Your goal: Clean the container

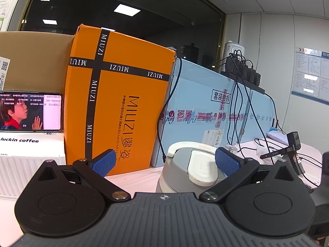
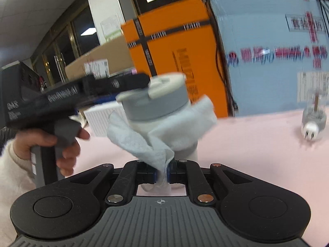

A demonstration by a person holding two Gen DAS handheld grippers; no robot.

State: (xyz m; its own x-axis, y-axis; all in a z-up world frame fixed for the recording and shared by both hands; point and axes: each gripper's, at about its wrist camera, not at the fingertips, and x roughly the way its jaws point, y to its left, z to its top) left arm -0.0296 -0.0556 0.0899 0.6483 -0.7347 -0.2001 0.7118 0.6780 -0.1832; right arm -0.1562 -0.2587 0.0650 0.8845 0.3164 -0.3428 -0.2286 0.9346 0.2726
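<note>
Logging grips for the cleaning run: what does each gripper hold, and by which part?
The right gripper pinches a white wipe by its bunched lower end. The left gripper holds nothing; its pads straddle the cup's lid.

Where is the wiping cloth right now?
In the right wrist view, centre frame: the cloth is pinched in the right gripper and pressed against the cup, just below its grey lid.
</note>
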